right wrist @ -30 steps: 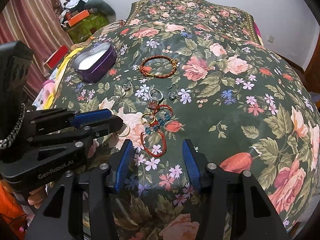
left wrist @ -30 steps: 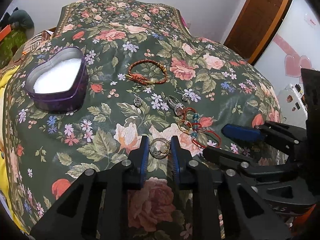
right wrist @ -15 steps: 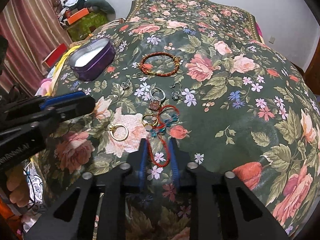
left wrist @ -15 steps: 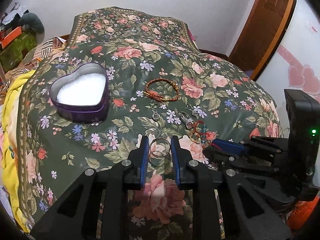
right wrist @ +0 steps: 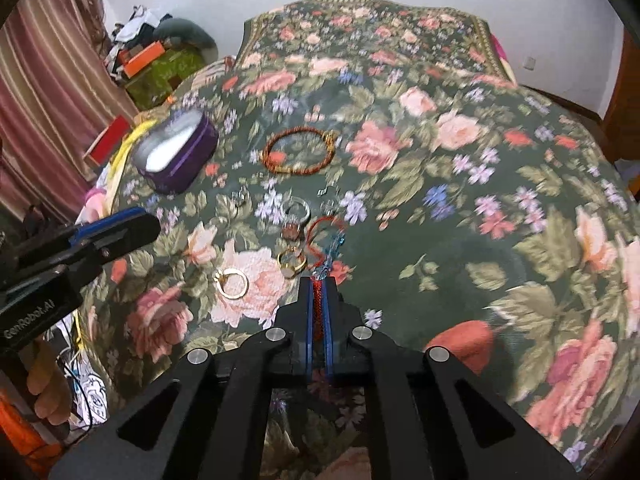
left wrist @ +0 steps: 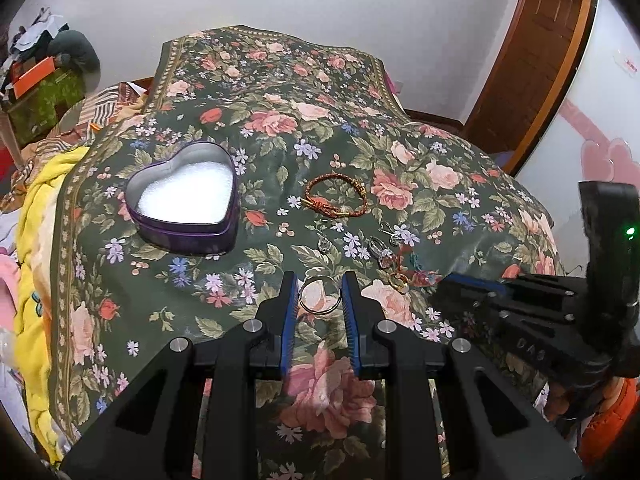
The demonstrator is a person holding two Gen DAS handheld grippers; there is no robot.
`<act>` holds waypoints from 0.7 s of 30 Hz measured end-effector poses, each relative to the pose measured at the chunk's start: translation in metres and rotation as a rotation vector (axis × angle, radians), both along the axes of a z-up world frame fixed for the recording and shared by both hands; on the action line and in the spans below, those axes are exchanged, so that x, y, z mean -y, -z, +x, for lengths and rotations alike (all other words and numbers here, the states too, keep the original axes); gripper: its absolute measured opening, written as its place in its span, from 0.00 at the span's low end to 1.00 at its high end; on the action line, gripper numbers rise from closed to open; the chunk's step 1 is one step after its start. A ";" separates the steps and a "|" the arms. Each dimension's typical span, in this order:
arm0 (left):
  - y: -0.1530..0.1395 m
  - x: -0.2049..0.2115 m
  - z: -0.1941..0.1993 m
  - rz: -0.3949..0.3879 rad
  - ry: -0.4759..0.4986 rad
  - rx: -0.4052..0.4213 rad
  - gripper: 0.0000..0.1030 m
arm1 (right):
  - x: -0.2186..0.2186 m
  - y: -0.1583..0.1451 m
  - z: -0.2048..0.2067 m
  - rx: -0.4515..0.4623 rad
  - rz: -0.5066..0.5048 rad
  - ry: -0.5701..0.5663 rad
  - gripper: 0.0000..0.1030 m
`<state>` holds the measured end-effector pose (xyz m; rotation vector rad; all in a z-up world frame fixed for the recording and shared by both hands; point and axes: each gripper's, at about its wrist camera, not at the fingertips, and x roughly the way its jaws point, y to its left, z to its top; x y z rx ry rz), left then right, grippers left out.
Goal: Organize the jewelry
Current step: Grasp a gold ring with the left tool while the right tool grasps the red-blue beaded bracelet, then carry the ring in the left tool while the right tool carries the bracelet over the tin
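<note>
Since 0.5 s ago the right gripper [right wrist: 319, 280] has clamped tight on the red cord bracelet [right wrist: 320, 236] & begun lifting; left gripper [left wrist: 319, 294], fingers apart, no longer straddles the gold ring [right wrist: 232, 280] — lift slowly w/o snagging nearby rings, then go to the heart tin [left wrist: 186, 236].

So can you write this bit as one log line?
left gripper: open around gold ring | right gripper: shut on red cord bracelet | heart tin: empty
</note>
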<state>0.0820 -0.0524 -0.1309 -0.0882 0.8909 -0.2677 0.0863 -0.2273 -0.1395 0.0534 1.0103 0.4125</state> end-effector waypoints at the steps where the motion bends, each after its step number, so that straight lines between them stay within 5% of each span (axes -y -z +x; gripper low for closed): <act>1: -0.002 -0.001 -0.001 -0.001 -0.002 0.004 0.20 | 0.001 -0.004 -0.001 0.009 0.004 0.004 0.03; 21: -0.051 -0.020 -0.026 0.004 -0.080 0.143 0.20 | -0.005 -0.081 -0.007 0.230 0.064 0.009 0.03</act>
